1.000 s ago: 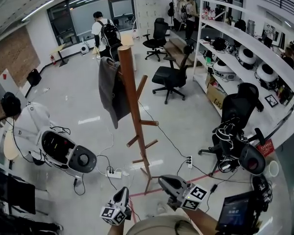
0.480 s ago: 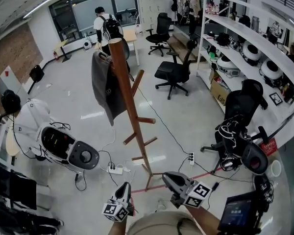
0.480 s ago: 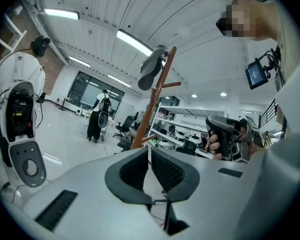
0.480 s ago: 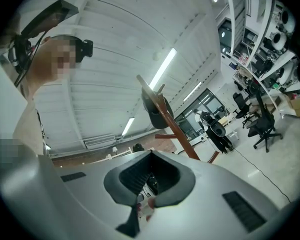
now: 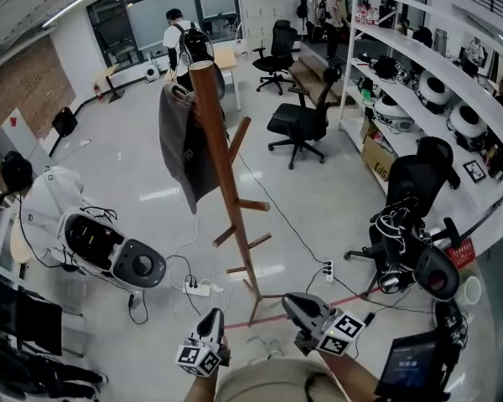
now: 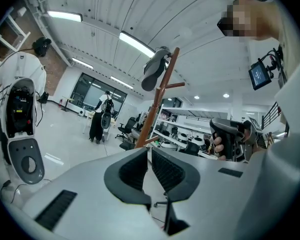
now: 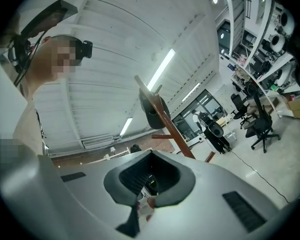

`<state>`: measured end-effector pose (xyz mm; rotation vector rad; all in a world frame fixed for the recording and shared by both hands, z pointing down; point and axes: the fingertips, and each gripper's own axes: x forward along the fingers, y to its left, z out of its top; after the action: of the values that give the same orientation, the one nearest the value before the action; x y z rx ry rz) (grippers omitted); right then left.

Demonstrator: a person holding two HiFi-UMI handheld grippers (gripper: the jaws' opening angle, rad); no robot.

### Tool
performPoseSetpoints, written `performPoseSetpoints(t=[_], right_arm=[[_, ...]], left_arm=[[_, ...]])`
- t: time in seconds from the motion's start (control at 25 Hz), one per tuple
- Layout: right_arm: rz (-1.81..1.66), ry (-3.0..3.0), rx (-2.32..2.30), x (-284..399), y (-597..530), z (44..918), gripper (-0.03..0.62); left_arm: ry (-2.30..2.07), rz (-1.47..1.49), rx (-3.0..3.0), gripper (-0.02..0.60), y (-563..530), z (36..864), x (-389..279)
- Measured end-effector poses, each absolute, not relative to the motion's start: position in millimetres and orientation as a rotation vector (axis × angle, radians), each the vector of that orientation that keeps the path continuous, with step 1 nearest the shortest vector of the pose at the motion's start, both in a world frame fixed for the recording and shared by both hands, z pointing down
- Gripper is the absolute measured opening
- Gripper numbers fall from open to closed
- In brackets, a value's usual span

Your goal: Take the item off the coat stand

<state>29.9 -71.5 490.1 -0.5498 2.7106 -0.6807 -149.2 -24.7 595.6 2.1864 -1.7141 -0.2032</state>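
**Jacket hanging, both tools waiting**

A glossy pale floor [image 5: 142, 162] is stretching past office chairs [image 5: 298, 124] and shelves [image 5: 427, 61]. A limp dark grey jacket [image 5: 181, 145] is drooping from the top of the wooden coat stand [image 5: 228, 191]. The left tool [image 5: 210, 318] and right tool [image 5: 295, 305] are hovering low, both closed and empty.

- Floor [image 5: 151, 174]: pale grey, glossy, crossed by black cables.
- Power strip [image 5: 197, 289]: white, lower centre.
- Floor tape [image 5: 260, 318]: red line, lower centre to lower right.
- Brick wall [image 5: 21, 99]: red, upper left.
- Glazed partition [image 5: 142, 11]: dark-framed, top centre.
- Ceiling strip light [image 5: 67, 8]: lit, top left.
- Shelving [image 5: 419, 53]: white, tiered, along the right edge.
- Swivel chairs: black, one right of centre [image 5: 298, 124], one at top centre [image 5: 277, 48].
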Motion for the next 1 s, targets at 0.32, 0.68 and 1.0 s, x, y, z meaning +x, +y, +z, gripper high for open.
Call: performPoseSetpoints(t=[0.32,0.68,1.0], right_arm=[[-0.690,2.692,-0.561,24,-87,496,0.015],[-0.662,2.694,-0.610,-9,-90,469,0.015],[-0.632,2.696,-0.656,-24,-102,464,0.015]], left_arm=[[-1.728,-0.190,2.196,0.020,-41,598,-157],[-1.705,-0.262,2.304,0.020,-58,553,-188],[-1.668,-0.286,2.317,0.020,-79,545,-202]])
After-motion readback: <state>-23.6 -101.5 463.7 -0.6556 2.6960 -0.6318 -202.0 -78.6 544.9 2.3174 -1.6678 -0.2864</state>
